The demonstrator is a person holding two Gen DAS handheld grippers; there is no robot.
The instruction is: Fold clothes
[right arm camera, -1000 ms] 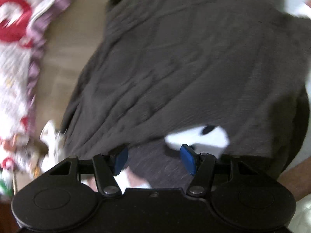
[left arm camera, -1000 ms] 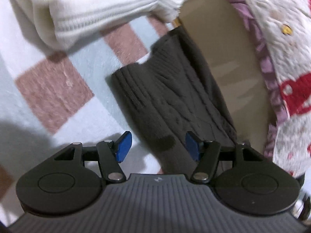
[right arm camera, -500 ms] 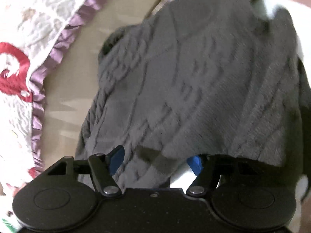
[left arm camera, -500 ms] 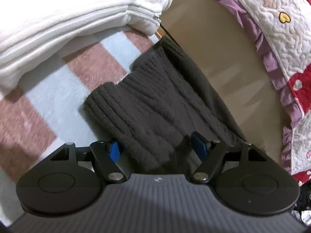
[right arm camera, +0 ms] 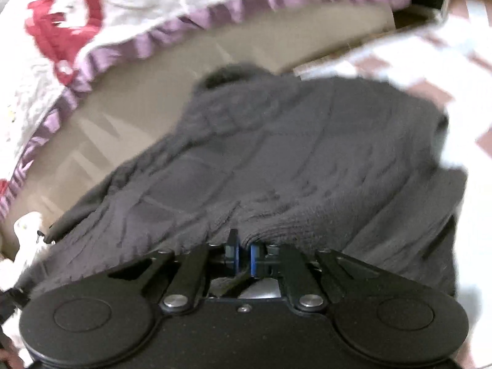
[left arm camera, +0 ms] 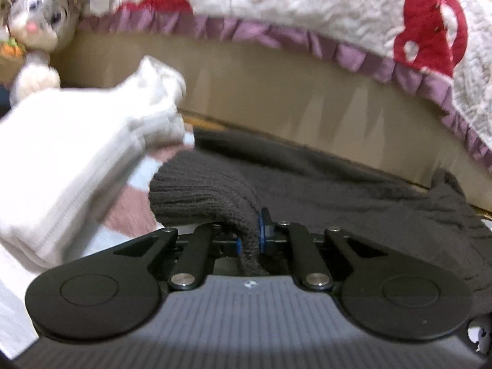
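Lying on a checked pink-and-pale-blue blanket (left arm camera: 135, 203), with a tan wall (left arm camera: 276, 92) rising behind and a white quilt (left arm camera: 307, 3) with red motifs and a purple frill draping over it at 12 o'clock. Sweater (left arm camera: 338, 190) stretching with its long axis from 9 to 3 o'clock in the left view, ribbed cuff end pointing toward 9. Looking dark grey-brown, cable-knit, ribbed at the edges, rumpled. Left gripper (left arm camera: 249, 238) pinching a fold of the ribbed cuff, jaws nearly together. Right gripper (right arm camera: 243, 253) pinching the ribbed edge of the sweater (right arm camera: 276, 160), jaws almost touching. Sitting at 10 o'clock beside the cuff, a folded white garment (left arm camera: 77, 160). Peeking in at 11 o'clock, a plush toy (left arm camera: 40, 21).
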